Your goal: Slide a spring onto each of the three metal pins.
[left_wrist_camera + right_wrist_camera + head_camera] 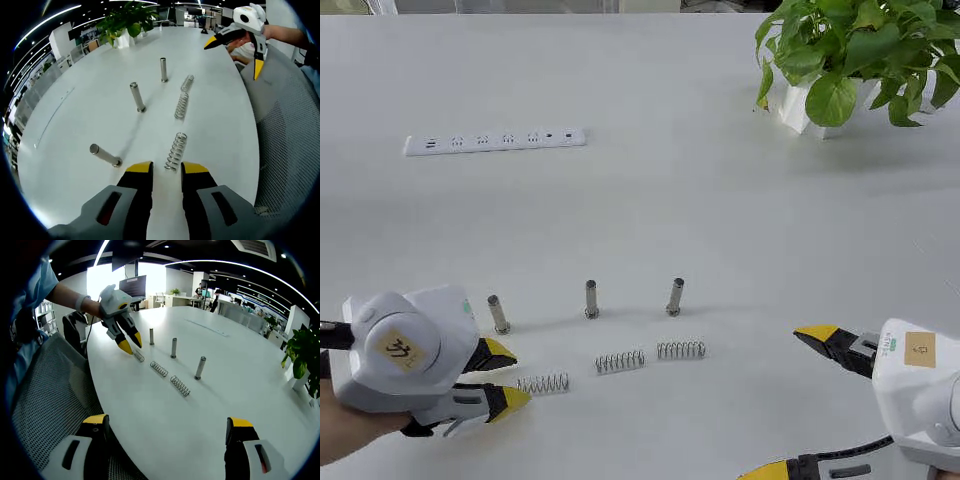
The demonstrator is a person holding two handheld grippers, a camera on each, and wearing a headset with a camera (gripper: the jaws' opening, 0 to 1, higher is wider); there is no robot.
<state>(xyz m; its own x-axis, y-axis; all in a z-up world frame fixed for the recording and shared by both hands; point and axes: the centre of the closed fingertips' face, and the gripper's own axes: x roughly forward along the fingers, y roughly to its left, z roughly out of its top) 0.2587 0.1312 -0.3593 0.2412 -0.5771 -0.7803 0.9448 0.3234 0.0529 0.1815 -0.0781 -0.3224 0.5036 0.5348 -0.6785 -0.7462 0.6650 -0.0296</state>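
Hovering just short of the left spring (542, 383), the left gripper (520, 377), fingers narrowly spread and empty, is risking knocking it rolling with a glancing pinch; the right gripper (775, 403) is holding its fingers wide apart.

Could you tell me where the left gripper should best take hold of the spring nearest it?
Probably across the nearest spring near its close end, straight ahead from the left gripper: it lies flat on the table, lengthwise in line with the open jaws, leaving the far end free.

Pins (591, 298) ahead of the left gripper (520, 377) were smooth, bright metal; springs (620, 361), thin shiny wire. Table (670, 180) was matt white, smooth. Its shell: glossy plastic.
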